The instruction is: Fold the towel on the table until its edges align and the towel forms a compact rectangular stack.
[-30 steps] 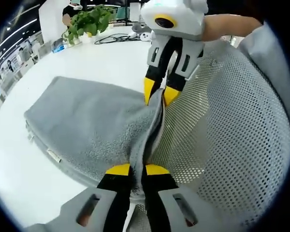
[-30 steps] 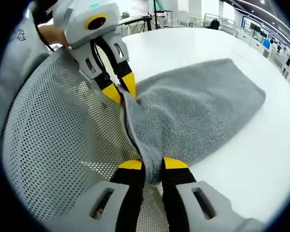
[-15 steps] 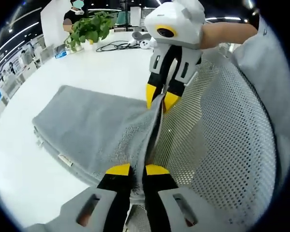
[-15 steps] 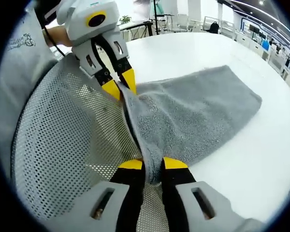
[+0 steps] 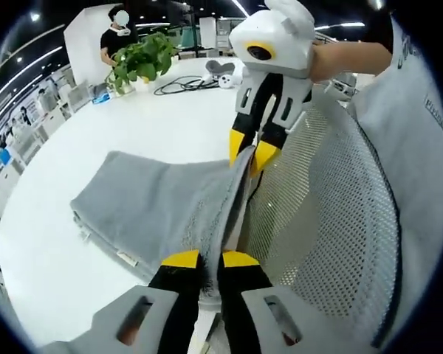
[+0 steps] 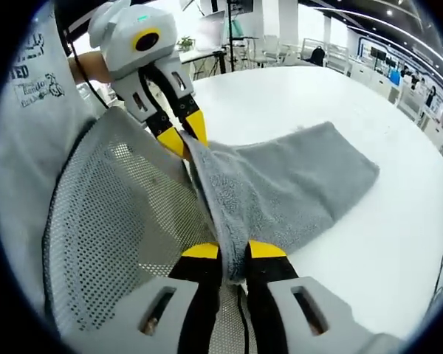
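Grey terry cloth is what I have pinched in both hands: the towel (image 5: 159, 203) hangs from my two grippers along one edge, and the rest of it trails down onto the white table (image 5: 66, 273), where the far part lies flat. My left gripper (image 5: 210, 259) has its yellow-tipped jaws pressed together on one corner of that lifted edge. In the left gripper view my right gripper (image 5: 252, 151) clamps the other corner just beyond. The right gripper view shows the same from the other side: my right gripper (image 6: 232, 252) closed on the cloth, my left gripper (image 6: 186, 134) biting the far end of the edge.

Between my hands the edge runs fairly taut. Beside it stands a mesh chair back (image 5: 332, 214), very near the hanging cloth. A potted plant (image 5: 140, 59) and some cables (image 5: 184, 82) sit at the table's far side.

I judge this to be the carry-over stage of a fold: the near edge is up, not yet laid down. Next I should sweep both hands forward together over the resting half, keep the edge level and clear of the chair, then lower it so the edges meet before letting go.
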### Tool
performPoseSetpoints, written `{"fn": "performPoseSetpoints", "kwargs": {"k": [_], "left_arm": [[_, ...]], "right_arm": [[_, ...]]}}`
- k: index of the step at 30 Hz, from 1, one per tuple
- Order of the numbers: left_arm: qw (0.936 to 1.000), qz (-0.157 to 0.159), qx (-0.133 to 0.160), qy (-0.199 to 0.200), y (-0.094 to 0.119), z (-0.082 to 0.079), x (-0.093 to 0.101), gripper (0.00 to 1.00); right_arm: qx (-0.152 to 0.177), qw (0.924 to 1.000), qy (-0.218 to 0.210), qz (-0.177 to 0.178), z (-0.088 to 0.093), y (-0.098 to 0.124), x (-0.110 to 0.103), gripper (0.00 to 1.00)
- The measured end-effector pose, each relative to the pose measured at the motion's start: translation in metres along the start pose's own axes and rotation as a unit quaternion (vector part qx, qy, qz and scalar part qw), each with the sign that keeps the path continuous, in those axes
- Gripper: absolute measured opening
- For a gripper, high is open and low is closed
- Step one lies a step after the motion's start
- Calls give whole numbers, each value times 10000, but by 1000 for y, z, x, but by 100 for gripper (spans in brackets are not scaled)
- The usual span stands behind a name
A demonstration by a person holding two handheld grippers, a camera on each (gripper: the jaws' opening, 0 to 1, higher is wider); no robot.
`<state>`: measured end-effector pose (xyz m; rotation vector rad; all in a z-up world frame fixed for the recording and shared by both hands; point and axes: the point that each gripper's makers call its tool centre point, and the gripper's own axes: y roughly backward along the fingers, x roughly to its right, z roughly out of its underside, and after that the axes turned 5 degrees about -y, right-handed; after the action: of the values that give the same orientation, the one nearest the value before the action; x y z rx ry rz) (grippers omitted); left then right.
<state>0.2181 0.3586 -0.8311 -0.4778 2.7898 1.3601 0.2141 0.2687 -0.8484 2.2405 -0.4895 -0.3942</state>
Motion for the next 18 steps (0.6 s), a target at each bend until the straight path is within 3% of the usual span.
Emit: {"fn": "performPoseSetpoints", "kwargs": {"k": [18], "left_arm": [[9990, -300, 250, -200, 25, -25, -18, 8]], "right_arm": [[276, 9982, 442, 299, -35, 30, 8, 10]]}}
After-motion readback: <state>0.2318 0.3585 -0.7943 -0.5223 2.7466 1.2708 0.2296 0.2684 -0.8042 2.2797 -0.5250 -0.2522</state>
